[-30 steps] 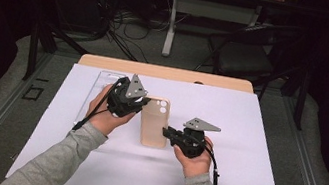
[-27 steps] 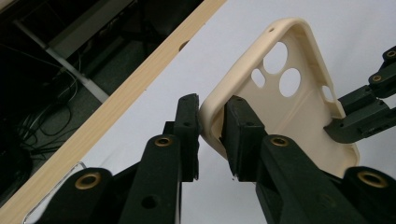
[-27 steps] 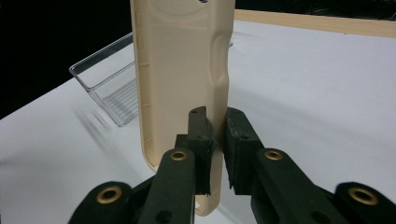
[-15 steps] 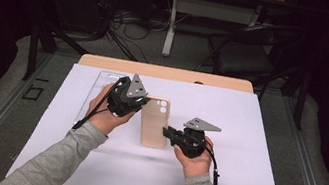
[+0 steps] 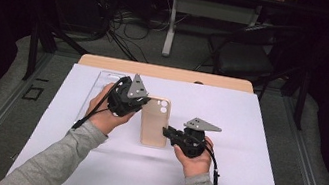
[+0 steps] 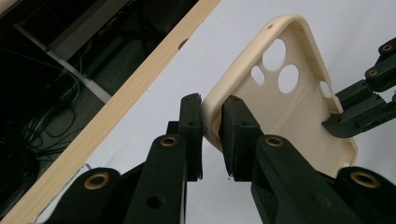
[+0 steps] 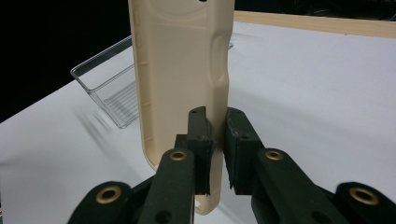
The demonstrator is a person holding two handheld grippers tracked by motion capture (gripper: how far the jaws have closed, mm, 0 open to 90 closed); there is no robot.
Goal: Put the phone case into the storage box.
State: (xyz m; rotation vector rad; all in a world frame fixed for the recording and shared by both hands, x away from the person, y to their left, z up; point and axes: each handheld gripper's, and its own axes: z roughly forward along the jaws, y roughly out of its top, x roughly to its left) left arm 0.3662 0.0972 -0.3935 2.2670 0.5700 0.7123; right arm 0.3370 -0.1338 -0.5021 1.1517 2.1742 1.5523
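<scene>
A beige phone case (image 5: 155, 121) lies lengthwise on the white mat (image 5: 257, 133), held from both sides. My left gripper (image 5: 144, 102) is shut on the case's rim (image 6: 289, 107) near the corner with the camera holes, the pads of the left gripper (image 6: 211, 116) pinching the wall. My right gripper (image 5: 166, 132) is shut on the opposite long edge near the other end. In the right gripper view its pads (image 7: 215, 126) clamp the case's side wall (image 7: 182, 60). The right gripper's jaws (image 6: 345, 116) reach in at the case's far edge in the left gripper view.
A clear plastic tray (image 5: 103, 82) sits on the mat behind my left hand, the same tray (image 7: 105, 79) lying left of the case in the right gripper view. The wooden table edge (image 5: 166, 72) runs along the back. Dark floor, cables and a chair lie beyond.
</scene>
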